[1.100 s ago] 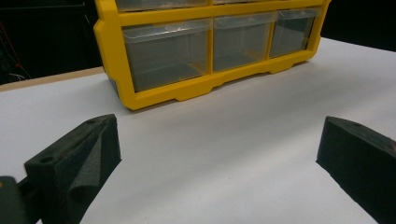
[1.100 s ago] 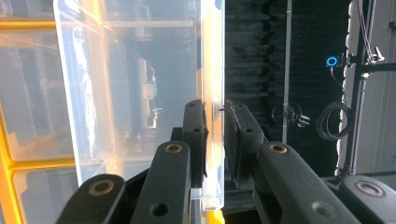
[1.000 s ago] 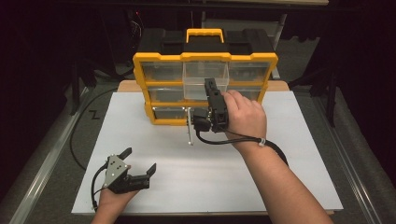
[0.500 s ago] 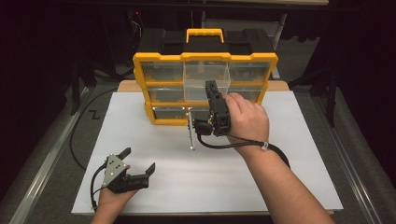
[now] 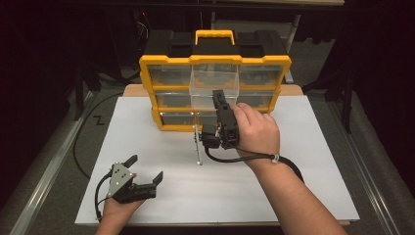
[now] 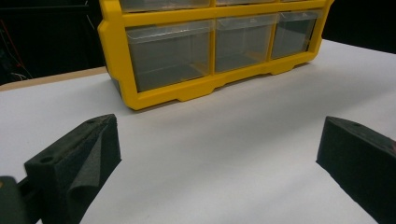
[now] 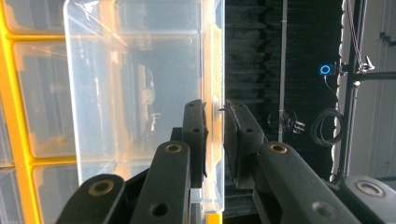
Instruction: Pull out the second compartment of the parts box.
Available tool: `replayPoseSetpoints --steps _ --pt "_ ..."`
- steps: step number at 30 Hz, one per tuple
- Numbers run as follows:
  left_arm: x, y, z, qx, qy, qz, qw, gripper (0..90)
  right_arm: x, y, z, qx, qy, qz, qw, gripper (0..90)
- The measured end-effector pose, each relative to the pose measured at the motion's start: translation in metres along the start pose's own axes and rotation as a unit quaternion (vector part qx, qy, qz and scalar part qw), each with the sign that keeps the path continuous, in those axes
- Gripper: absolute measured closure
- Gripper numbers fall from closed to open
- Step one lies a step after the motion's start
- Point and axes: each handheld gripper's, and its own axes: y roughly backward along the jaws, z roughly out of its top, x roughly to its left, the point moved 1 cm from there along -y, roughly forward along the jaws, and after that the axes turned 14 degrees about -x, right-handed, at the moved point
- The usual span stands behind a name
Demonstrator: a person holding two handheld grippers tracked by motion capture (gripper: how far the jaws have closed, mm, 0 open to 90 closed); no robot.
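A yellow and black drawer cabinet (image 5: 147, 66) stands at the back of the white table top (image 5: 303, 161). Its clear top middle drawer (image 5: 214, 83) is pulled partway out. My right gripper (image 5: 218, 96) is shut on that drawer's front wall. In the right gripper view the jaws pinch the clear drawer (image 7: 140, 93) at its right edge, my right gripper (image 7: 215, 109) pointing at the cabinet. My left gripper (image 5: 146, 167) rests open near the front left of the table with nothing between its jaws. In the left gripper view my left gripper (image 6: 217, 149) faces the cabinet's bottom row of drawers (image 6: 168, 58).
A thin metal strip (image 5: 198, 144) shows just left of my right hand; I cannot tell whether it hangs from the gripper or lies on the table. A cable (image 5: 78, 147) curls on the floor at the left. Dark surroundings ring the table.
My right gripper has drawn slightly toward the near edge, bringing the clear drawer a little farther out. The left gripper has stayed in place.
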Motion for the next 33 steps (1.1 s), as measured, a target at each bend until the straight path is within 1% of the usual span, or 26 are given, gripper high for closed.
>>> replayPoseSetpoints --steps 2,4,7,8,9,16,17,18,22,23,24,32,33 --pt "0.0001 -0.0003 -0.0006 0.001 0.0 0.0 1.0 0.4 0.0019 0.0005 -0.0001 0.0 -0.001 -0.004 1.0 81.1" --pt "0.0 -0.0005 -0.0007 0.001 0.0 0.0 1.0 0.3 0.0022 0.0009 -0.0009 -0.001 -0.005 -0.004 1.0 81.1" --pt "-0.0003 -0.0005 -0.0009 0.004 -0.002 -0.002 1.0 0.4 0.0011 0.0014 -0.002 -0.001 -0.003 -0.003 1.0 81.1" --pt "-0.0004 -0.0004 -0.0009 0.004 -0.002 -0.002 1.0 0.4 0.0017 0.002 -0.0026 0.002 -0.009 -0.002 1.0 81.1" --pt "-0.0006 -0.0002 -0.0007 0.003 -0.002 -0.001 1.0 0.4 0.001 0.0016 -0.0046 -0.001 -0.002 -0.004 1.0 81.0" --pt "-0.0005 0.0002 -0.0001 0.0 0.001 0.001 1.0 0.4 0.0011 -0.0015 -0.0046 -0.001 -0.004 -0.006 1.0 80.9" --pt "0.0 0.0009 0.0001 0.0 0.001 0.002 1.0 0.4 0.0016 -0.0019 -0.0033 0.003 -0.007 -0.004 1.0 80.9" --pt "0.0004 0.001 -0.0001 0.001 0.002 0.002 1.0 0.3 0.001 -0.0022 -0.0034 0.002 -0.004 -0.004 1.0 80.8" --pt "0.0011 0.0009 -0.0006 0.001 0.004 0.003 1.0 0.3 0.0012 -0.0021 -0.0052 0.001 -0.007 -0.005 1.0 80.9" --pt "0.0009 0.0008 -0.0007 0.001 0.004 0.002 1.0 0.4 0.0004 -0.0024 -0.0055 0.002 -0.002 -0.003 1.0 80.9" --pt "0.0008 0.0008 -0.0008 0.001 0.004 0.002 1.0 0.4 0.0002 -0.0026 -0.0061 0.004 -0.002 -0.002 1.0 80.9" --pt "0.0005 0.0001 -0.0008 0.002 0.002 0.002 1.0 0.4 0.0012 -0.0023 -0.0069 0.004 -0.001 -0.004 1.0 80.7" --pt "0.0006 -0.0002 -0.0009 0.003 0.002 0.002 1.0 0.4 0.0012 -0.0024 -0.0067 0.005 -0.005 -0.003 1.0 80.4"
